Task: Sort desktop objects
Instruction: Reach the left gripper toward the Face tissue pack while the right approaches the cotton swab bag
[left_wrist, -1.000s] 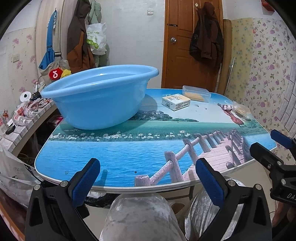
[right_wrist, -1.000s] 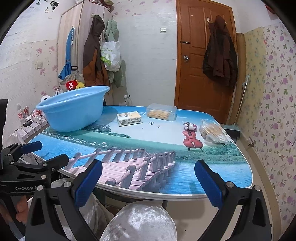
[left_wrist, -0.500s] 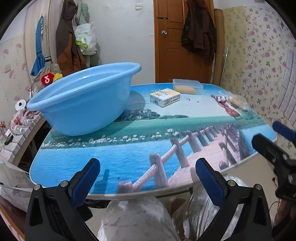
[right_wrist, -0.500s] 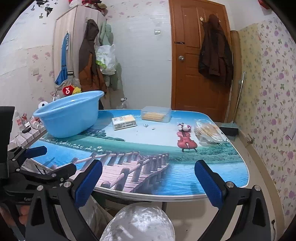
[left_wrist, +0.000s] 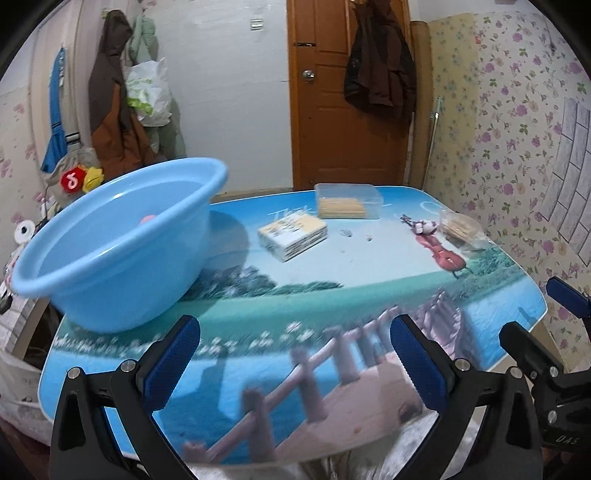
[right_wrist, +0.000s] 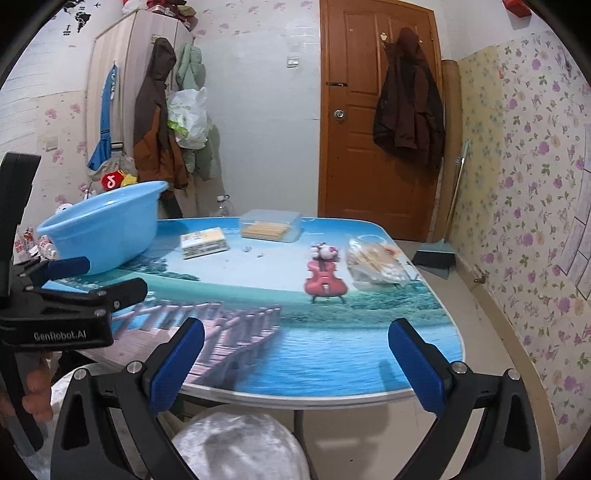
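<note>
The left gripper (left_wrist: 295, 365) hangs over the near edge of the table (left_wrist: 258, 387), its blue pads spread wide with nothing between them, pointing across the tabletop toward the door. The right gripper (right_wrist: 295, 365) sits off the near edge on the other side, jaws equally apart and empty, tipped a little lower so the table edge runs between its fingers. Ahead and to the left of the left gripper stands the blue basin (left_wrist: 118, 243), upright, with a small pink thing just showing inside near its far wall; it looks like the place where things are meant to go. Beyond it, nearly straight ahead of the left gripper and well apart from it, lies the small flat box (left_wrist: 293, 236), its long axis running diagonally from near-left to far-right. Behind that is the clear lidded container (left_wrist: 349, 201), long axis across the view. From the right gripper, the pink violin-shaped toy (right_wrist: 325, 277) lies straight ahead, neck pointing away, and just to its right, apparently touching or nearly so, is the clear bag of small items (right_wrist: 376, 264). By my judgement the right hand is nearer the toy and bag, the left nearer the box and basin; each would need to reach forward and drop.
</note>
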